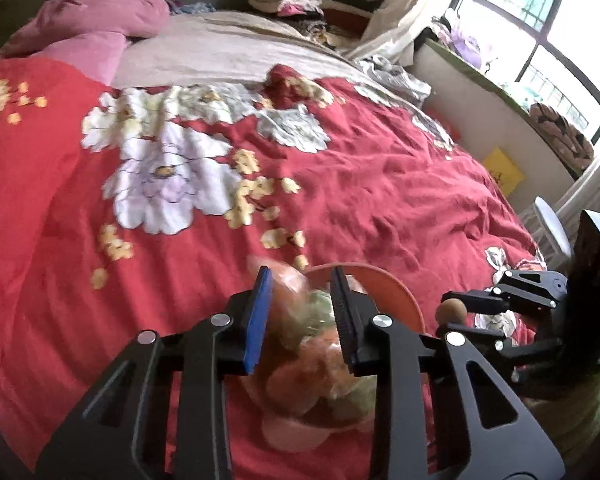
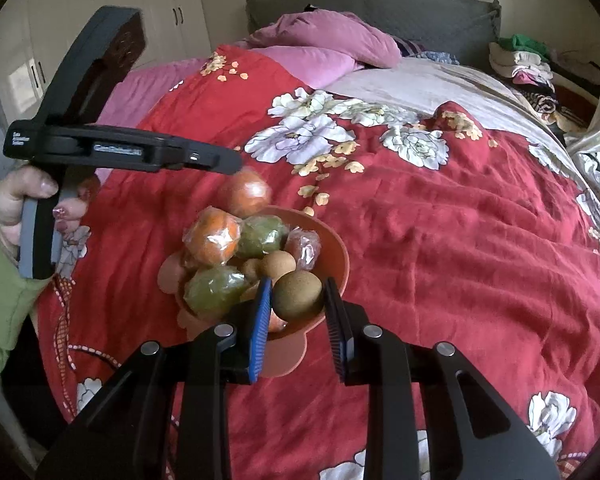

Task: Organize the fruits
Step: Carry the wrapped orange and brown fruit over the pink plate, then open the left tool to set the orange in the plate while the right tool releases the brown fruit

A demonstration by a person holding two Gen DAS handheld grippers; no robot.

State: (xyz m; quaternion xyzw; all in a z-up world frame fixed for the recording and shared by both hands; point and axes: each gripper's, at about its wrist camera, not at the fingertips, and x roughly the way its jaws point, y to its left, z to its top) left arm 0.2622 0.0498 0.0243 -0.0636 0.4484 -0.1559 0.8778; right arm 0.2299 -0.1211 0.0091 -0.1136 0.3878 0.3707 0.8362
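Surface: a bed under a red floral quilt (image 2: 440, 240), rumpled, with a beige sheet (image 2: 412, 80) further up.
Room: pink bedding (image 2: 332, 44) by a grey headboard (image 2: 380, 4), folded clothes (image 2: 524, 60) stacked at one side, a barred window (image 1: 540, 12), white wardrobe doors (image 2: 100, 12).
Bowl: one orange bowl (image 2: 338, 248) on the quilt, heaped with fruit.
Wrapped fruit: two orange (image 2: 216, 236), two green (image 2: 216, 290), one red (image 2: 304, 248).
Brown fruit: three, two in the bowl.
Right gripper (image 2: 298, 300): clenched on the third brown round fruit (image 2: 298, 294) above the bowl's near rim.
Left gripper (image 1: 302, 300): jaws closed, nothing visibly held; an orange fruit (image 2: 249, 192) just below its tip; blurred.
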